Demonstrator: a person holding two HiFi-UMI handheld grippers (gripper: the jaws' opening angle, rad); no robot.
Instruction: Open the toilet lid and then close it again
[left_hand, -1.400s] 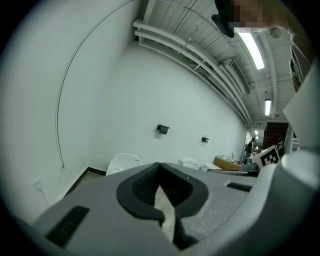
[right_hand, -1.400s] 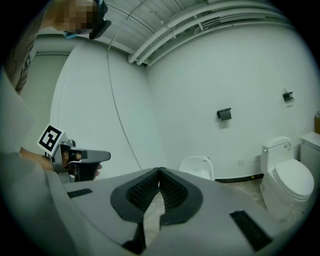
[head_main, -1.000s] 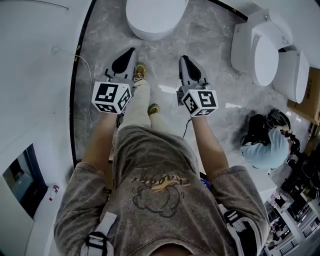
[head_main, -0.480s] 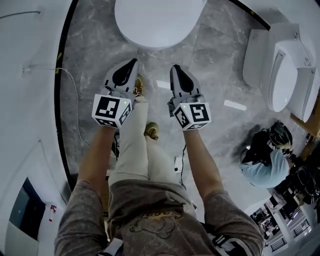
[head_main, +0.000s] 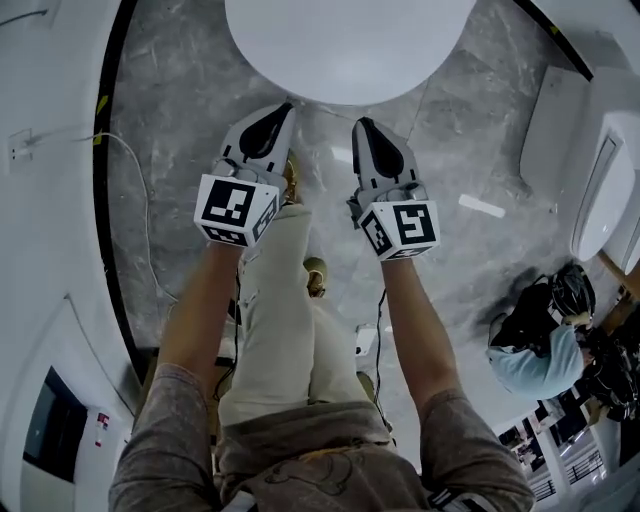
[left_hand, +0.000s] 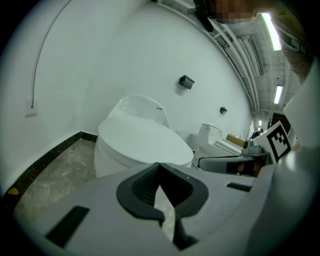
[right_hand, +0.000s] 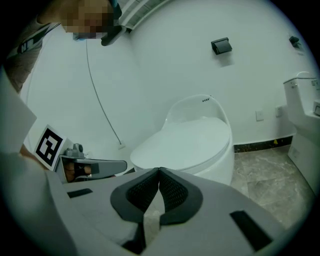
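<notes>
Lying closed, toilet lid (head_main: 345, 45) sits just ahead; both jaws together.

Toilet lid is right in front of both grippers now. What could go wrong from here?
1. The left gripper and the right gripper both have their jaws together and empty. Pushed in like that, they would bump the toilet lid rather than grip it.
2. The lid looks smooth and rounded and lies flat on the bowl, so the jaws may slip off its edge.
3. A thin cable lies on the floor left of the person's legs and could snag a foot.
</notes>
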